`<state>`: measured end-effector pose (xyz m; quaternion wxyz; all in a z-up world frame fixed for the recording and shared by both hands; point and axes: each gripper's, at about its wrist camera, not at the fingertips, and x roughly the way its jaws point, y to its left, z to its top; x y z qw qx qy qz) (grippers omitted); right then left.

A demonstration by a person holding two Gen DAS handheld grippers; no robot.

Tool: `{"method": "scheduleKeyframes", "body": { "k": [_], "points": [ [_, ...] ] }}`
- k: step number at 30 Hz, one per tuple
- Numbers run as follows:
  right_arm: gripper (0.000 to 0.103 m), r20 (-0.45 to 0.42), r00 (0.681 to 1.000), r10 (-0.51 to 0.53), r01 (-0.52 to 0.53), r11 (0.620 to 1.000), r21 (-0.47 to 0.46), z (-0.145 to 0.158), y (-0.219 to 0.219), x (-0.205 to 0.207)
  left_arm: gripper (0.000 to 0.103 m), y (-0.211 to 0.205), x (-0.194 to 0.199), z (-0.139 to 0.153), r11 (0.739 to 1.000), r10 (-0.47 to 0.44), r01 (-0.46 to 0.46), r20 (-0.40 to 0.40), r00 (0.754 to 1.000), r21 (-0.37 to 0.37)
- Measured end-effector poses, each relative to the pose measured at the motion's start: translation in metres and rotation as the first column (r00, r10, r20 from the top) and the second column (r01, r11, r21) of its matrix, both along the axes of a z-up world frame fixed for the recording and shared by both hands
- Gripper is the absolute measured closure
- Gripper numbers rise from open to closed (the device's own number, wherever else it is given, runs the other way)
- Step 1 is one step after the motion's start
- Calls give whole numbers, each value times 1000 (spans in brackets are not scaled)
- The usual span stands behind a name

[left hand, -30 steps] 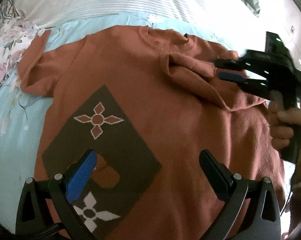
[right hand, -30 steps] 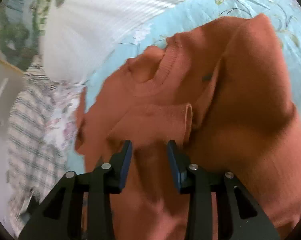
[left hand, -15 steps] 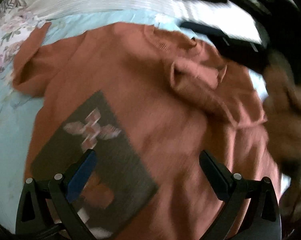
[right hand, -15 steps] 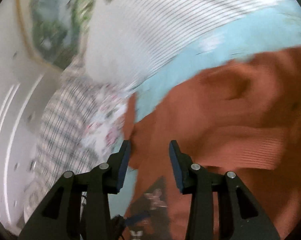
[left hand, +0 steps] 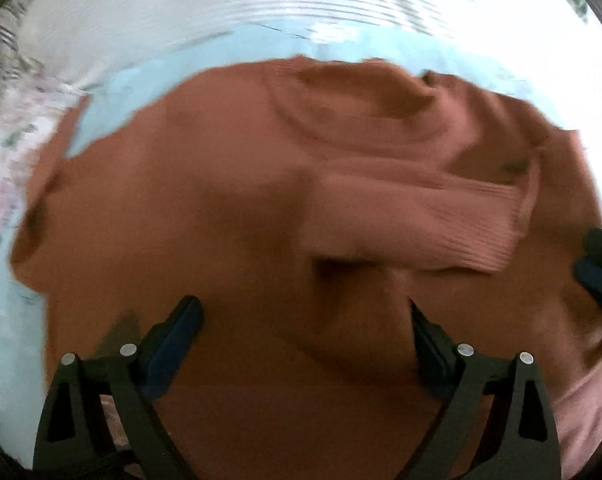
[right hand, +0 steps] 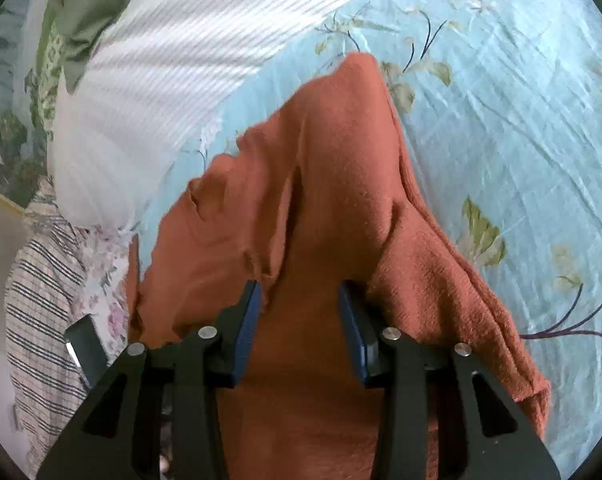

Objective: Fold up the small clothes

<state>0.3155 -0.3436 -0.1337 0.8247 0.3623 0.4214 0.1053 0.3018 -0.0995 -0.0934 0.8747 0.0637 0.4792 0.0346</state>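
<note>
A rust-orange knit sweater [left hand: 205,208] lies on the light blue floral bedsheet [right hand: 501,92]. One sleeve with a ribbed cuff [left hand: 421,220] is folded across its chest. My left gripper [left hand: 305,320] is open and empty, low over the sweater's middle. My right gripper [right hand: 297,304] is open with its jaws a modest gap apart, right over the sweater's right side [right hand: 341,184]; the cloth sits between the fingers but is not pinched. Its tip shows at the right edge of the left wrist view [left hand: 597,276].
A white striped pillow [right hand: 173,80] lies beyond the sweater's collar. A plaid cloth [right hand: 41,300] and a floral fabric [left hand: 5,160] lie to the left. The blue sheet extends to the right of the sweater.
The right gripper left the folded sleeve on the chest and swung over the sweater's right side. The left gripper moved forward toward the collar, so the dark pattern patch has nearly left its view.
</note>
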Motion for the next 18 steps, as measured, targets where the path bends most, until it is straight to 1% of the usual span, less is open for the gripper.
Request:
{"method": "scheduleKeyframes", "body": {
  "k": [2, 3, 6, 7, 8, 10, 12, 13, 14, 16, 17, 18],
  "points": [
    [61, 1, 1000, 22, -22, 1000, 11, -2, 3, 1, 3, 23, -5, 2, 1000, 27, -27, 11, 1000, 5],
    [61, -1, 999, 36, -36, 999, 14, -5, 4, 2, 2, 35, -8, 3, 999, 34, -34, 16, 999, -8],
    [62, 4, 999, 53, -53, 998, -23, -7, 2, -2, 2, 65, -17, 3, 997, 70, -69, 11, 998, -44],
    [63, 0, 998, 58, -58, 998, -30, -8, 2, -2, 1, 77, -22, 3, 994, 86, -85, 10, 996, -74],
    [63, -2, 998, 60, -60, 998, -31, -8, 2, -1, 0, 82, -18, 3, 991, 96, -95, 5, 995, -96],
    [63, -5, 998, 66, -66, 997, -27, -9, 1, -1, 0, 95, -19, -1, 978, 118, -120, -20, 993, -171],
    [64, -6, 997, 76, -76, 997, -20, -9, -1, -1, 0, 100, -18, -1, 970, 132, -134, -22, 991, -203],
    [64, -6, 997, 81, -81, 997, -18, -10, -2, -1, 0, 103, -20, 1, 962, 142, -142, -19, 990, -231],
    [64, -4, 996, 86, -86, 996, -16, -11, -3, -1, 0, 109, -22, 2, 948, 157, -155, -17, 988, -279],
    [65, -6, 995, 95, -95, 995, -18, -11, -3, -2, 0, 123, -23, 5, 906, 187, -182, -24, 982, -381],
    [65, -7, 995, 100, -100, 995, -18, -11, -3, -2, 0, 128, -22, 6, 889, 192, -186, -29, 981, -419],
    [65, -8, 994, 106, -106, 994, -15, -11, -2, -2, 0, 131, -19, 7, 878, 190, -184, -31, 981, -442]
  ]
}}
